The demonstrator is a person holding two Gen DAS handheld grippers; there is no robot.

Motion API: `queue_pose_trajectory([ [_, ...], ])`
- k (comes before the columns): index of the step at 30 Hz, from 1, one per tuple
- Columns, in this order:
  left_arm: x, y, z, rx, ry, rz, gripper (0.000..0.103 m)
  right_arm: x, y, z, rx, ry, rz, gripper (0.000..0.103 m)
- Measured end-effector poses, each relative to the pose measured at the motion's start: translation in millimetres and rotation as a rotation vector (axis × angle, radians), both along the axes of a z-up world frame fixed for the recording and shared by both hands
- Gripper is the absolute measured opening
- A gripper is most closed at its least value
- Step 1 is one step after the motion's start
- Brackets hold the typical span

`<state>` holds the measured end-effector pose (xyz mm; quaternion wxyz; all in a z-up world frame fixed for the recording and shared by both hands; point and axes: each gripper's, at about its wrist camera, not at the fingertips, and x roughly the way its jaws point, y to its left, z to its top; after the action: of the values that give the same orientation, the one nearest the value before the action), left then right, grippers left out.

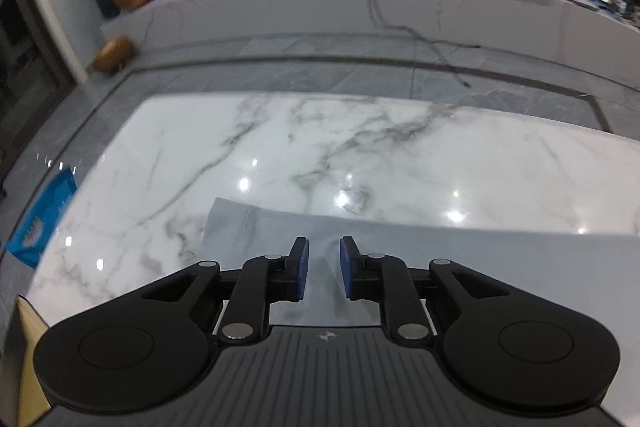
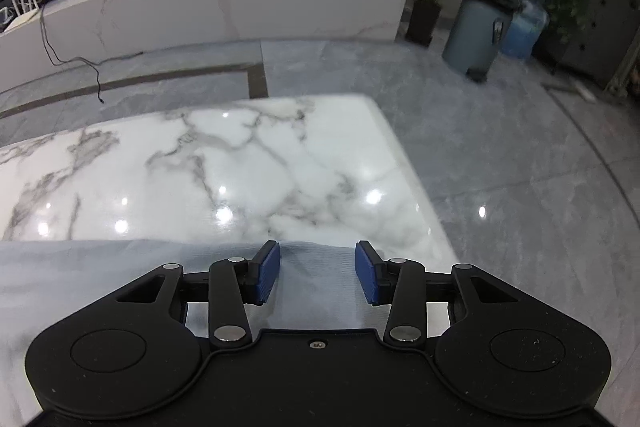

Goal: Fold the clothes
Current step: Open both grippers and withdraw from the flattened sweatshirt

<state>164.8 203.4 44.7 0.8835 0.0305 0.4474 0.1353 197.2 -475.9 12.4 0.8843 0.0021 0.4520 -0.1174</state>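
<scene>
The pale grey-blue garment [image 1: 440,259] lies flat on the white marble counter [image 1: 280,147], spread as a band whose long axis runs left to right across the near edge, so each claw sits at one end of it. At the left end, the left claw [image 1: 324,269] points steeply down over the cloth, just inside the garment's left corner, which shows a little ahead and to the left of the fingertips; its blue pads [image 1: 303,267] stand a narrow gap apart with fabric visible below and between them, and a slight ridge of cloth rises in that gap, but the pads do not appear to press on it, so I judge it not gripping. At the right end, the right claw [image 2: 318,273] hangs over the same garment [image 2: 120,275] near its right edge, jaws set wider apart and nothing pinched between them. The far hem lies just ahead of both sets of fingertips, so I judge the next move turns on both claws reaching forward and down to that edge together. The only mark is a small emblem on the left claw's body, too small to read; writing on the shelf clutter behind is blurred.
</scene>
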Motion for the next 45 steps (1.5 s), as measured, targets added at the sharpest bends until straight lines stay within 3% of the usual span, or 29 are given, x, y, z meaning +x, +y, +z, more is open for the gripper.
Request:
queue_pose_trajectory([
  [4,-39.7,-12.1,11.6,-0.027,0.022,-0.002,0.025,-35.8,1.9,14.7,0.057,-0.022,0.010,0.040],
  [11,-91.5,-35.0,-1.9,-0.060,0.099,0.023,0.034,-115.3,26.5,34.2,0.133,-0.020,0.059,0.042],
  [19,-131.2,-56.9,-8.8,-0.063,0.083,0.069,0.039,-209.0,83.9,38.8,0.204,-0.134,0.035,0.042],
  [24,-144.5,-57.9,-13.9,-0.076,0.043,0.091,0.044,-221.6,117.2,38.6,0.108,-0.110,0.090,0.043],
  [27,-148.9,-56.3,-14.8,-0.106,0.020,0.096,0.037,-228.5,124.9,47.9,0.117,-0.137,0.079,0.044],
  [29,-150.5,-57.6,-14.6,-0.132,0.010,0.079,0.019,-234.4,130.3,51.3,0.146,-0.161,0.060,0.045],
  [32,-154.5,-61.9,-14.3,-0.129,0.007,0.053,0.005,-237.2,143.9,39.6,0.158,-0.143,0.082,0.045],
  [37,-167.5,-62.4,-1.2,-0.124,0.001,0.053,0.001,-234.3,154.5,25.7,0.106,-0.110,0.129,0.045],
  [45,-205.9,-46.8,64.0,-0.106,-0.085,0.110,0.001,-232.8,135.6,15.2,0.086,-0.066,0.075,0.045],
])
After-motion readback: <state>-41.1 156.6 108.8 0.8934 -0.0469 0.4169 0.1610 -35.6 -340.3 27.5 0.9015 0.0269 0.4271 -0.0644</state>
